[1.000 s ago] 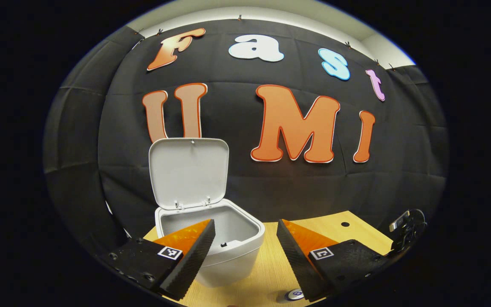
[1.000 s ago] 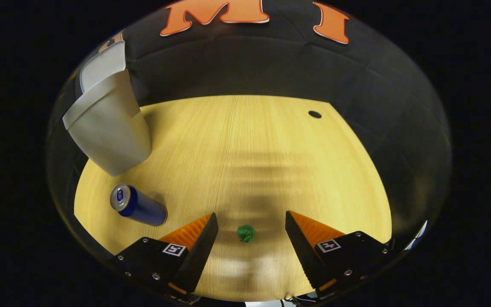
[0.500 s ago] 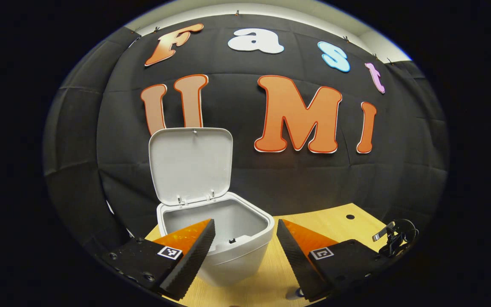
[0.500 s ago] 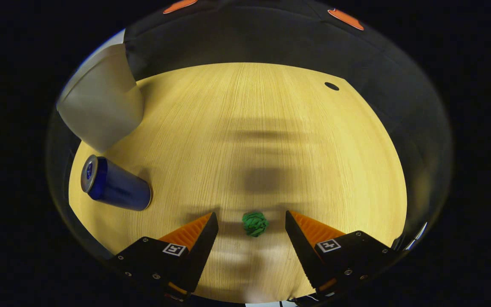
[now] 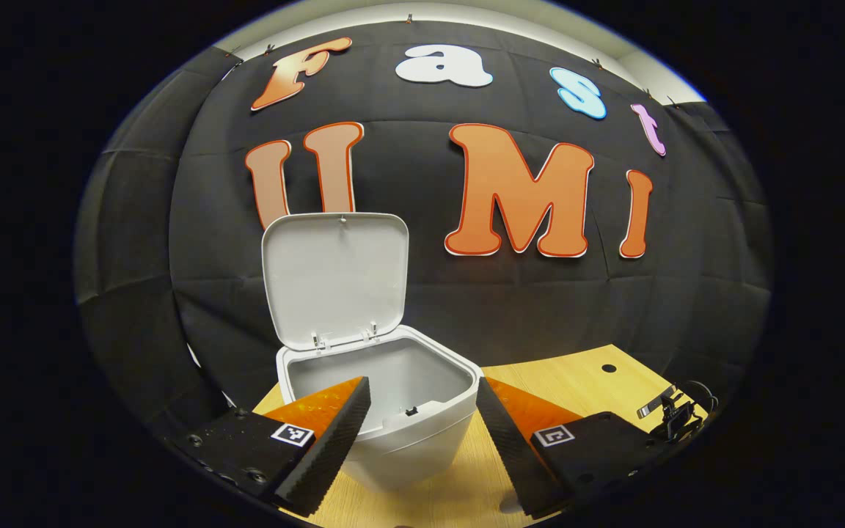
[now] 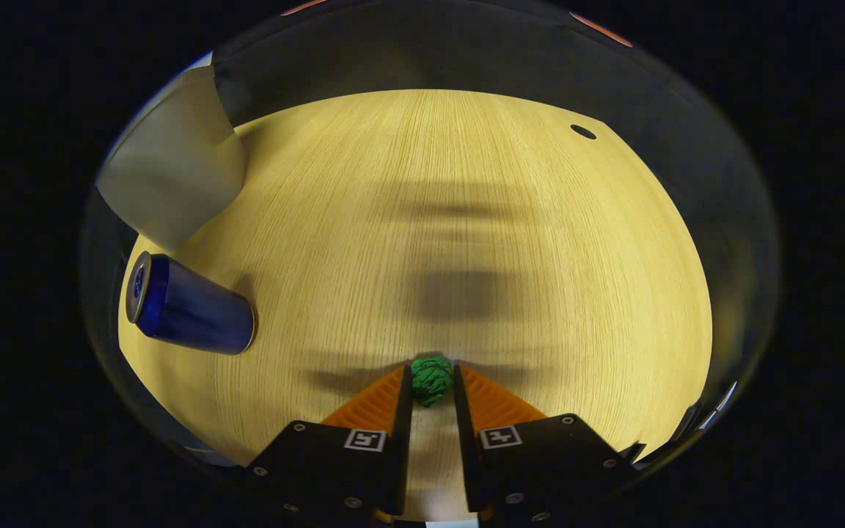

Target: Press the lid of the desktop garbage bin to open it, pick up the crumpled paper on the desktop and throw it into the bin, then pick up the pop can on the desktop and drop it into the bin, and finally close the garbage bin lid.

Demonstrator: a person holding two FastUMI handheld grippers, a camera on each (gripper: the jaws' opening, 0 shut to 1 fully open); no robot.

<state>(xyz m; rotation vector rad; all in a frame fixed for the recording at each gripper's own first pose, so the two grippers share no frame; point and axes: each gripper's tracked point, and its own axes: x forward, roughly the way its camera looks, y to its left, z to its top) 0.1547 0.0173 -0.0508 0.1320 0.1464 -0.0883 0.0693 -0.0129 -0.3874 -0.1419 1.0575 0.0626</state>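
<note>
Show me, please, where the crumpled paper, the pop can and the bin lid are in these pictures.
crumpled paper (image 6: 431,379): right gripper view, middle of the green ball between the jaws.
pop can (image 6: 199,320): right gripper view, blue side wall of the lying can.
bin lid (image 5: 334,277): left gripper view, inner face of the raised lid.

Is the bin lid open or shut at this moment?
Open: the lid stands upright on its rear hinges above the bin, whose grey inside looks empty.
</note>
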